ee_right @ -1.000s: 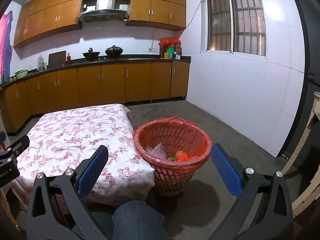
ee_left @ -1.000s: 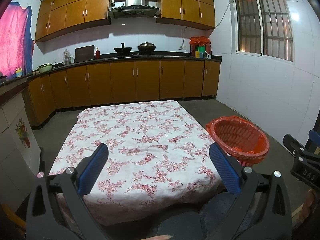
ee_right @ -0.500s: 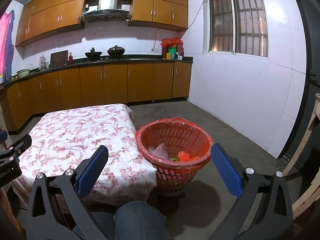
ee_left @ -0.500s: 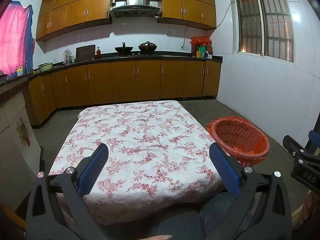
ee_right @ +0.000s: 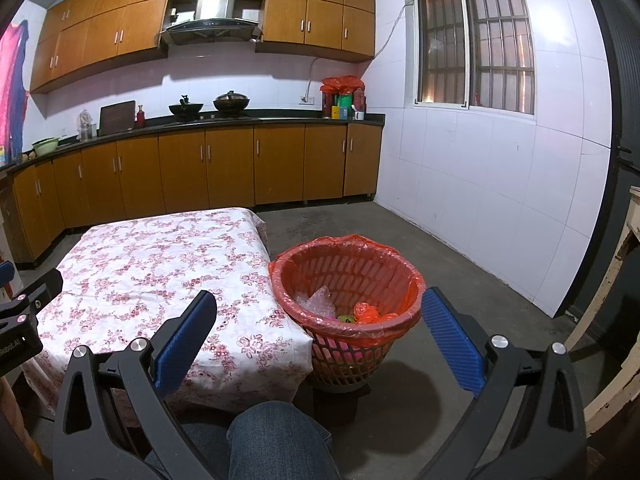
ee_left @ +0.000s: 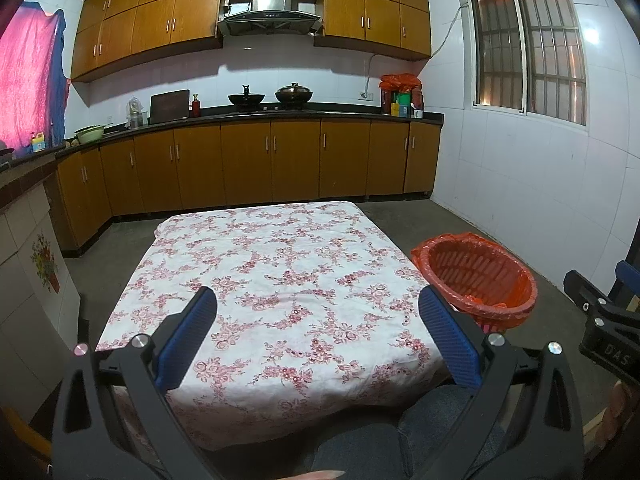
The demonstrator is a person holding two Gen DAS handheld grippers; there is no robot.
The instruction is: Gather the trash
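A red basket (ee_right: 347,304) lined with an orange bag stands on the floor right of the table; it holds clear plastic (ee_right: 316,300), an orange wad (ee_right: 366,313) and a green scrap. In the left wrist view the same basket (ee_left: 476,276) shows at the right. The table (ee_left: 280,280) wears a white cloth with pink flowers and nothing lies on it. My left gripper (ee_left: 318,304) is open above the table's near edge, empty. My right gripper (ee_right: 320,308) is open too, held back from the basket, nothing between its fingers.
Wooden cabinets (ee_left: 272,160) and a dark counter with pots run along the far wall. A tiled wall (ee_right: 500,200) with a barred window is at the right. A person's knee in jeans (ee_right: 276,436) is below the grippers. Bare concrete floor surrounds the basket.
Both grippers have tilted or drawn back slightly, so table and basket sit a little lower in view. Both stay open and empty.
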